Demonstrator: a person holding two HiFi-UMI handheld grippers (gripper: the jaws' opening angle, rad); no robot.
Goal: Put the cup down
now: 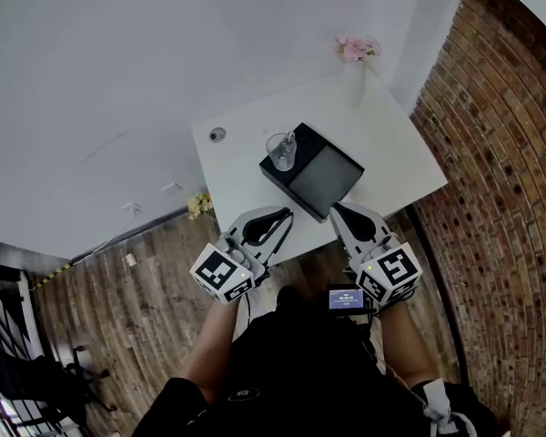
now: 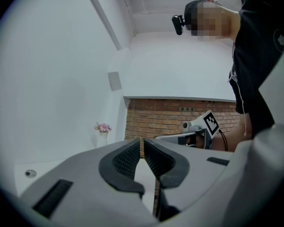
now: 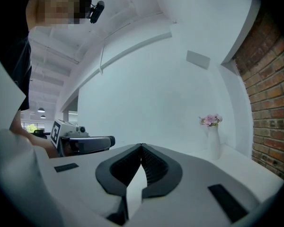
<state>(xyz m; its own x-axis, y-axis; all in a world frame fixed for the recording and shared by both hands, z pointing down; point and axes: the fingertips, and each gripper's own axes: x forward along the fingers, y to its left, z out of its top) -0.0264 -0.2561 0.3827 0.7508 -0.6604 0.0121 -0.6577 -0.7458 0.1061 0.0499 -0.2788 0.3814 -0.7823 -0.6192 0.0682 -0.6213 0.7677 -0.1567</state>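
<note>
Closest to the head camera was the person's black top, with both forearms reaching forward from it toward a white table.

Left gripper was held level at the near edge of the table. Its dark ribbed pads were drawn together, meeting at the tips with only a thin slit behind them, and nothing was between them. Right gripper was held level just beside it, its pads likewise closed tip to tip on nothing. Neither gripper touched anything on the table. Each one showed at the edge of the other's view.

A clear glass cup stood upright at the left corner of a black tray in the middle of the table. It lay beyond the tips of both grippers and apart from them, nearer the left gripper, roughly straight ahead of it. From the right gripper it was ahead and to the left, with the near corner of the tray between. The cup showed in neither gripper view.

At the far corner of the table stood a white vase of pink flowers, well apart from the cup. A brick wall ran along the right side.
</note>
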